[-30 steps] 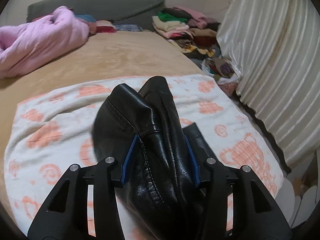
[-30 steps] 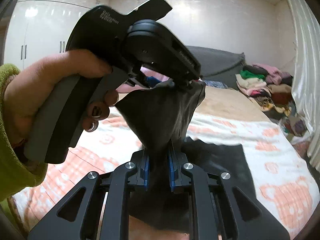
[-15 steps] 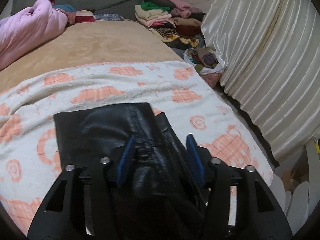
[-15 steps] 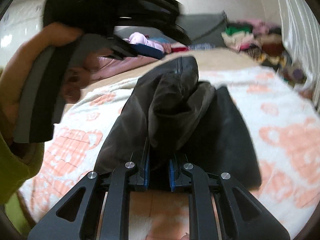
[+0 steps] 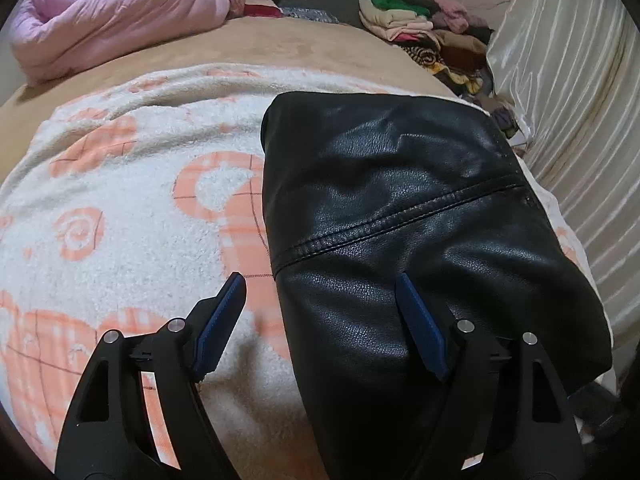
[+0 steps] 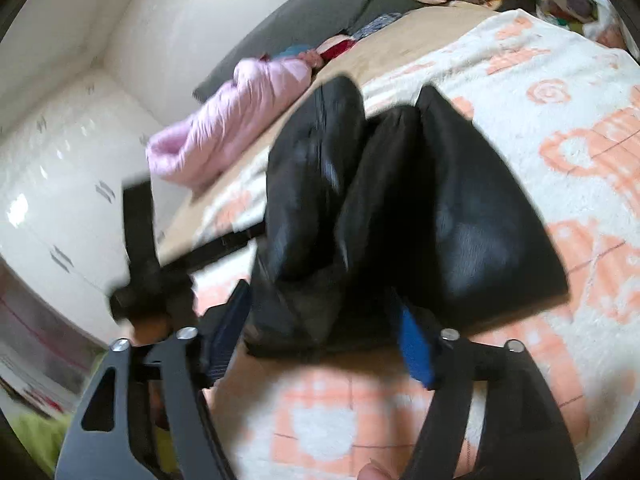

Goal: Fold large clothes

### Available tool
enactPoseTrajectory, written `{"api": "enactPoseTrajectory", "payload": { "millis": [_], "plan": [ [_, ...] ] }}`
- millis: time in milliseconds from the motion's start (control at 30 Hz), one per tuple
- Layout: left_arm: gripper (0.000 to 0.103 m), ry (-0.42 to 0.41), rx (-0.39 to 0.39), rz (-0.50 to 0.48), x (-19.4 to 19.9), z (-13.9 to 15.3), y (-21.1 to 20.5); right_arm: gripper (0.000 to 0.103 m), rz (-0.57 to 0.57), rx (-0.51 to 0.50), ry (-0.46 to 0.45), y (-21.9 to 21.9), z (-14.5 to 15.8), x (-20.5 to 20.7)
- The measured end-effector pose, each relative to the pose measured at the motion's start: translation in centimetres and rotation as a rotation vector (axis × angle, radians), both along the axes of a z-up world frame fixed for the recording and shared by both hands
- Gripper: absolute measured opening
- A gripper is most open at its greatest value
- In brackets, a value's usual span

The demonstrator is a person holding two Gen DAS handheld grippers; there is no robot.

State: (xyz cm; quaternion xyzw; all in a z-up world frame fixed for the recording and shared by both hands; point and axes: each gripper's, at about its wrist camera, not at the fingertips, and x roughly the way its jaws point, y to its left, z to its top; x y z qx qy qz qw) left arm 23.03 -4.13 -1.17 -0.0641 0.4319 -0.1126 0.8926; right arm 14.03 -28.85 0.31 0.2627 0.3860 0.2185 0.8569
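Note:
A black leather garment point(image 5: 400, 208) lies folded on the white and orange blanket point(image 5: 120, 200) on the bed. My left gripper point(image 5: 320, 292) is open, its right finger over the garment's near edge and its left finger over the blanket. In the right wrist view the garment point(image 6: 400, 200) lies bunched in thick folds. My right gripper point(image 6: 320, 308) is open around its near end, not clamping it. The left gripper point(image 6: 152, 280) shows blurred at the left of that view.
A pink quilt point(image 5: 112, 16) lies at the bed's far left. A pile of folded clothes point(image 5: 420, 28) sits at the far right corner. A pale curtain point(image 5: 580, 120) hangs along the right side. White wardrobes point(image 6: 60, 200) stand to the left.
Both grippers have let go of the leather garment and opened wide. The garment dropped from the air onto the blanket and lies folded. The left gripper moved left of it.

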Motion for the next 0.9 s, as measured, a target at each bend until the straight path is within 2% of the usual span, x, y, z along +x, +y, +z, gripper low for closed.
{"api": "enactPoseTrajectory", "payload": {
  "millis": [33, 100, 167, 233, 300, 333, 367, 400, 433, 500, 600, 700, 833, 900],
  "plan": [
    [0.069, 0.000, -0.001, 0.000, 0.0, 0.1, 0.0, 0.092, -0.006, -0.005, 0.005, -0.2, 0.8, 0.6],
    [0.069, 0.002, -0.001, -0.003, 0.0, 0.2, 0.0, 0.094, -0.038, -0.030, -0.002, -0.6, 2.8, 2.0],
    [0.069, 0.002, -0.008, -0.003, 0.0, 0.2, 0.1, 0.099, -0.024, -0.075, 0.031, -0.2, 4.1, 4.3],
    [0.069, 0.005, -0.018, -0.004, 0.0, 0.1, 0.3, 0.099, 0.019, -0.154, 0.127, 0.8, 3.8, 7.5],
    [0.069, 0.011, -0.034, -0.003, 0.0, 0.0, 0.7, 0.099, 0.034, -0.160, 0.191, 1.5, 3.0, 10.0],
    [0.069, 0.014, -0.041, -0.004, 0.1, -0.1, 0.9, 0.090, 0.038, -0.163, 0.216, 1.9, 2.5, 10.7],
    [0.069, 0.013, -0.043, -0.007, 0.1, -0.1, 0.9, 0.074, 0.051, -0.160, 0.229, 2.5, 2.1, 11.6],
    [0.069, 0.011, -0.040, -0.007, 0.1, -0.1, 1.0, 0.047, 0.067, -0.159, 0.223, 2.9, 1.9, 11.8],
    [0.069, 0.012, -0.038, -0.008, 0.2, -0.1, 1.0, 0.037, 0.072, -0.184, 0.191, 3.3, 2.1, 11.8],
    [0.069, 0.013, -0.058, -0.018, 0.2, 0.0, 1.1, 0.027, 0.087, -0.249, 0.094, 4.5, 3.2, 11.2],
    [0.072, -0.019, -0.059, -0.031, -0.4, 1.0, 1.4, 0.024, 0.131, -0.287, -0.041, 5.9, 5.5, 10.2],
    [0.079, -0.038, -0.100, -0.033, -0.8, 2.5, 1.8, 0.023, 0.165, -0.322, -0.161, 6.0, 8.1, 9.3],
    [0.082, -0.069, -0.114, -0.066, -1.2, 4.5, 1.3, 0.022, 0.144, -0.325, -0.247, 3.6, 10.6, 8.8],
    [0.087, -0.059, -0.116, -0.082, -1.1, 4.8, 0.7, 0.022, 0.115, -0.296, -0.244, 1.8, 10.5, 9.2]
  ]
}}
